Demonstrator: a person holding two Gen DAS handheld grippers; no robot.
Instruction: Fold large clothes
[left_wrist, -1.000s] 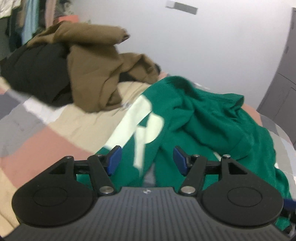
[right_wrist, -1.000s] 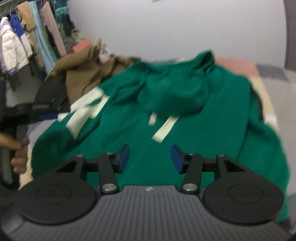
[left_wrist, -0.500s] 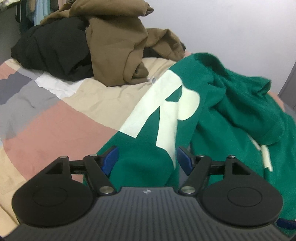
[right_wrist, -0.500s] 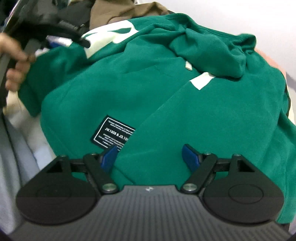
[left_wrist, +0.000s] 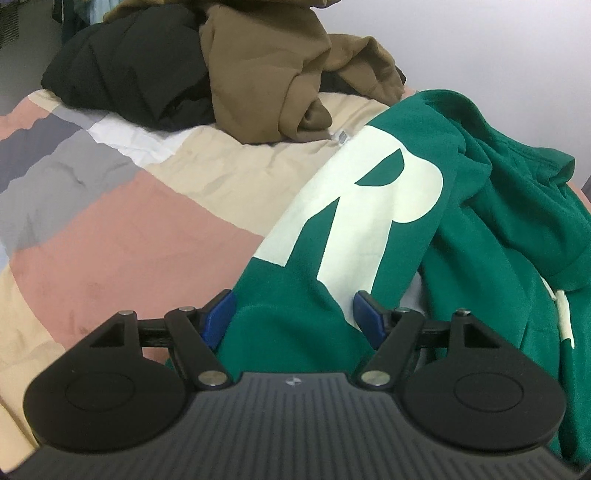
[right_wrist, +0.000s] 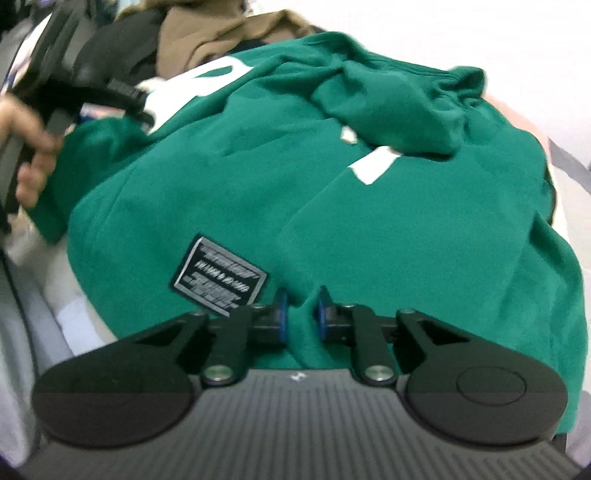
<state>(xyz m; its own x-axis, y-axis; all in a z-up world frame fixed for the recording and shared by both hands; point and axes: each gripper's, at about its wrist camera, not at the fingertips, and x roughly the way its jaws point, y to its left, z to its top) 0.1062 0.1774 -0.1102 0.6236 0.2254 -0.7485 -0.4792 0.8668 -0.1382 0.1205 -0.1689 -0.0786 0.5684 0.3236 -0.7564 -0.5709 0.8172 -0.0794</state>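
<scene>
Hoodie fabric, green, covers most of the bed: the green hoodie lies spread over the patchwork quilt, its hood bunched toward the far wall, a big cream letter R running down one sleeve and a black woven patch near the hem.

Against half a second ago, the right gripper has narrowed sharply: its blue pads, then wide apart above the hem, now squeeze a ridge of the hem fabric just right of the patch, with cloth filling the small gap between them. The left gripper has pushed further onto the lettered sleeve; its blue pads stay spread wide with the sleeve's lower end lying between them, not pinched. The R looks larger and nearer than before.

In the right wrist view, the person's left hand grips the other tool's handle at the sleeve end, blurred.

Beyond the sleeve, a brown garment is heaped over a black garment at the quilt's far side, near the sleeve's upper end. A plain pale wall stands behind.
</scene>
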